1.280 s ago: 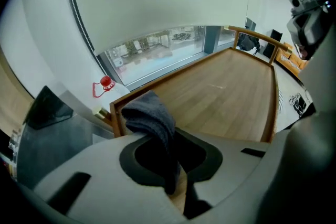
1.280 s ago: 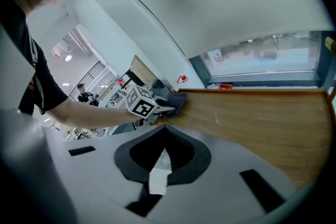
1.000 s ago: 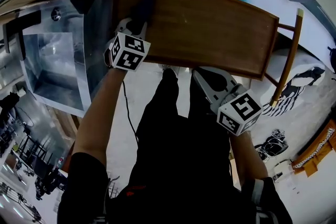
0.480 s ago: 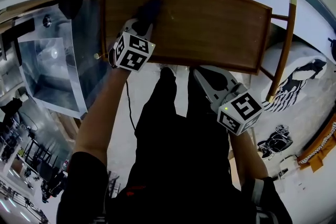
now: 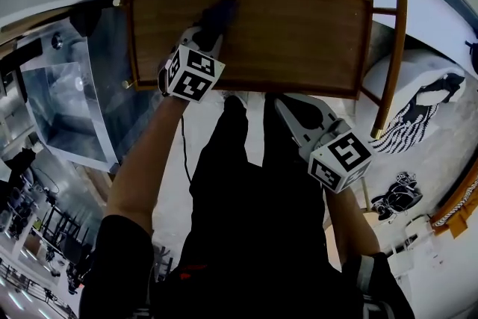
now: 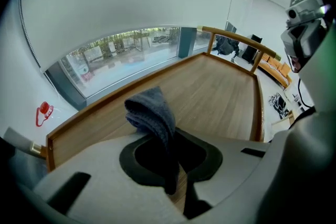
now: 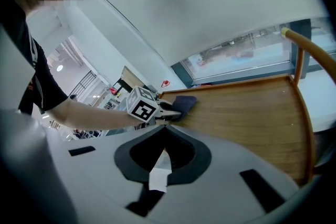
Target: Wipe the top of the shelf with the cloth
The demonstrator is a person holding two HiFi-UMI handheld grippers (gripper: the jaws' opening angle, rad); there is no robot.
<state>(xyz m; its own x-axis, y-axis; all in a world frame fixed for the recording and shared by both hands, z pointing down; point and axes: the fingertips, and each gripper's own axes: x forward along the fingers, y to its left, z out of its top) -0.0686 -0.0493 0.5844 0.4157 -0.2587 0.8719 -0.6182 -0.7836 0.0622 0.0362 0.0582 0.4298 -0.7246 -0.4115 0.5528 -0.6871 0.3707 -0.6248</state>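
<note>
Left gripper (image 5: 203,37): over the shelf (image 5: 299,33), reached in across the front edge. Jaws clamped on a fold of the dark grey cloth (image 6: 149,110). Cloth bunched ahead of the jaws, lying on the wooden top, left of centre, between front edge and back rim.

Right gripper (image 5: 290,108): off the shelf, just beside its front edge, above the legs (image 5: 246,183). Jaws pressed together, apparently on nothing; pale sliver at the seam too unclear to identify.

Metal basin (image 5: 67,101): beside the shelf's left end.
</note>
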